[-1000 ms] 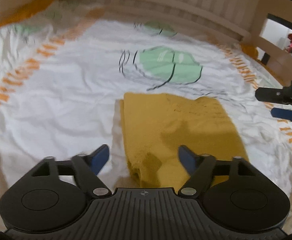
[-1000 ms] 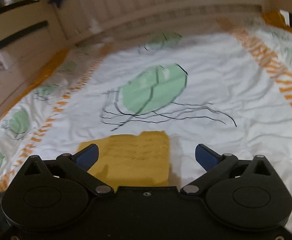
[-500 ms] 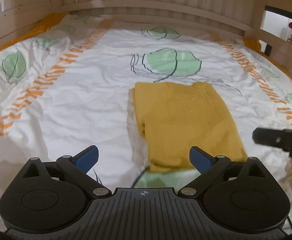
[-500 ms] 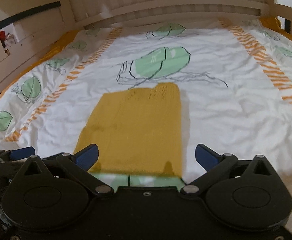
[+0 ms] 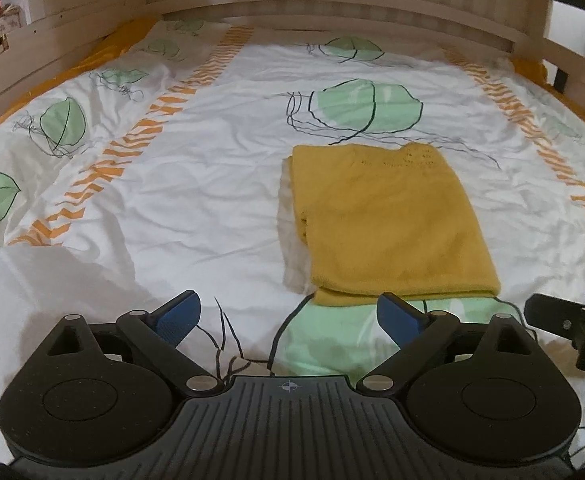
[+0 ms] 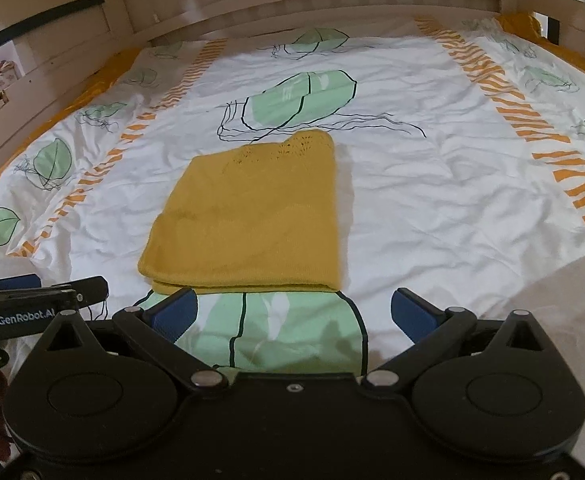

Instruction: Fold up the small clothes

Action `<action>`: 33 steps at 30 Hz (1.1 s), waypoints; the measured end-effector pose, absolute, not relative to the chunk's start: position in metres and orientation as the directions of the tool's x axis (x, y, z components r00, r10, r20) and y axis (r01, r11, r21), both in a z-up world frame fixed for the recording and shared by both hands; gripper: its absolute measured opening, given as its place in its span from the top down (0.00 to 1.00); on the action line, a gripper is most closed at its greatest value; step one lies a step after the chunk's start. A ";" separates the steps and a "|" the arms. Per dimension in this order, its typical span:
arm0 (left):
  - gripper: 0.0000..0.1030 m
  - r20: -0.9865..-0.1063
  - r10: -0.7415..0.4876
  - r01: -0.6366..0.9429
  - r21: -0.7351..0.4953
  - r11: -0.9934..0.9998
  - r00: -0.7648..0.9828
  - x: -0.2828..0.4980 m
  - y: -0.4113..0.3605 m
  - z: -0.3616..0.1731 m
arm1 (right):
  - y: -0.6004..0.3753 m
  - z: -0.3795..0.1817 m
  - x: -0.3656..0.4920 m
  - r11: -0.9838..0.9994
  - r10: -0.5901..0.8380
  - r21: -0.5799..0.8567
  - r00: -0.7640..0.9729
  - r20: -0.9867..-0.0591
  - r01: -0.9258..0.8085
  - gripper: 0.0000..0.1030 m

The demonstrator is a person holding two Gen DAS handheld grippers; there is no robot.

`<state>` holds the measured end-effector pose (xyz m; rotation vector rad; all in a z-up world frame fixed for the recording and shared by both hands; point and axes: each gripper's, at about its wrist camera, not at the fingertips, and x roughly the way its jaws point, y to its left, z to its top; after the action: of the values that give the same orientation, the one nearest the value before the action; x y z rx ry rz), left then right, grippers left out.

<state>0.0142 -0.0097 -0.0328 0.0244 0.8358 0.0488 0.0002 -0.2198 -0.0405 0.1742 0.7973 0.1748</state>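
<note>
A mustard-yellow knitted garment (image 5: 388, 220) lies folded into a neat rectangle on the bed, also in the right wrist view (image 6: 252, 216). My left gripper (image 5: 290, 318) is open and empty, above the sheet just short of the garment's near edge and left of its middle. My right gripper (image 6: 292, 316) is open and empty, just short of the same near edge. The right gripper's finger shows at the right edge of the left wrist view (image 5: 564, 320); the left gripper shows at the left of the right wrist view (image 6: 32, 304).
The bed has a white sheet (image 5: 196, 184) with green leaf prints and orange stripes. A wooden bed rail (image 5: 332, 12) runs along the far side and the sides (image 6: 32, 76). Shelves with small items stand at far left (image 5: 8, 16).
Both grippers have drawn back and up from the garment, which now lies further ahead and fully in view. Both stayed open and empty.
</note>
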 end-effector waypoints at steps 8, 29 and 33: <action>0.09 -0.770 0.049 -0.047 0.024 0.999 0.637 0.014 -0.010 -0.036 | -0.216 -0.041 0.000 0.970 0.228 0.221 0.685 -0.692 -0.101 0.00; 0.09 -0.789 0.043 -0.043 0.021 0.999 0.613 0.014 -0.012 -0.039 | -0.214 -0.042 0.000 0.969 0.235 0.228 0.676 -0.699 -0.101 0.00; 0.09 -0.791 0.042 -0.042 0.021 0.999 0.611 0.014 -0.013 -0.039 | -0.212 -0.043 0.000 0.968 0.239 0.231 0.672 -0.701 -0.103 0.00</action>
<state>0.0142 -0.0125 -0.0387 0.0003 0.9125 0.0485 0.0001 -0.2121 -0.0427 0.1775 0.8123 0.1937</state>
